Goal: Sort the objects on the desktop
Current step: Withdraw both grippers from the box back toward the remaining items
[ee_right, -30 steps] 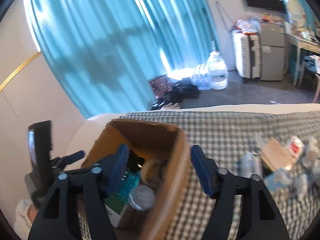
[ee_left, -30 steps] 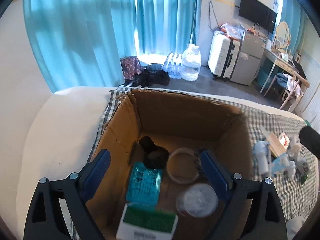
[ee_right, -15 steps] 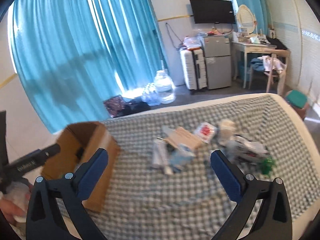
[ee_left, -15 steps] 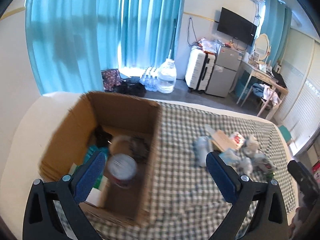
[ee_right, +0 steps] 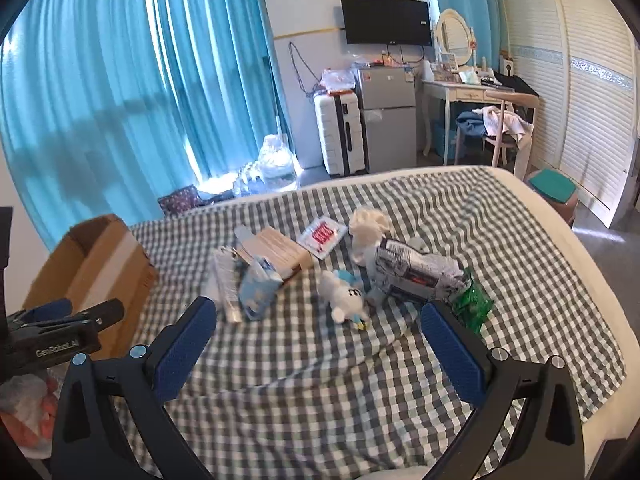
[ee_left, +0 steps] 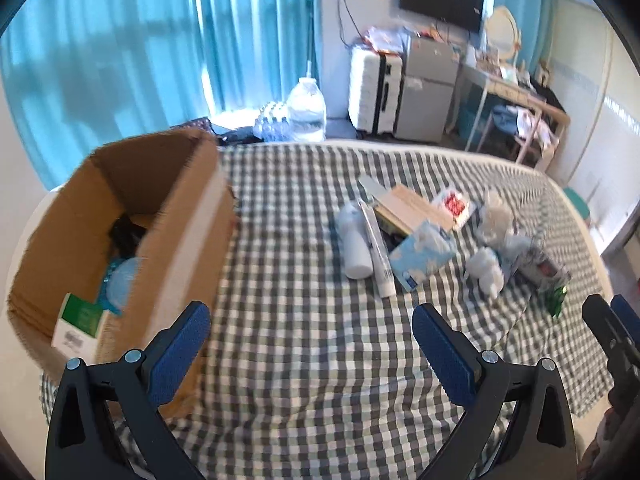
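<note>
Left wrist view alone looks into one cardboard box (ee_left: 120, 240) at the checked cloth's (ee_left: 300, 340) left edge; two grippers, left gripper (ee_left: 310, 350) and right gripper (ee_right: 318, 346), gape wide, empty, short of one mid-cloth pile (ee_right: 340, 264)

Backlit daylight — fisheye-warped, slightly blurred

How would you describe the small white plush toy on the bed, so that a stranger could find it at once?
Start at the checkered cloth on the bed and go to the pile of loose things in its middle. The plush toy lies at the near edge of that pile, between the light blue tissue pack and the crumpled printed bag. It is the only soft white figure with blue parts; its neighbours are packets and boxes.
</note>
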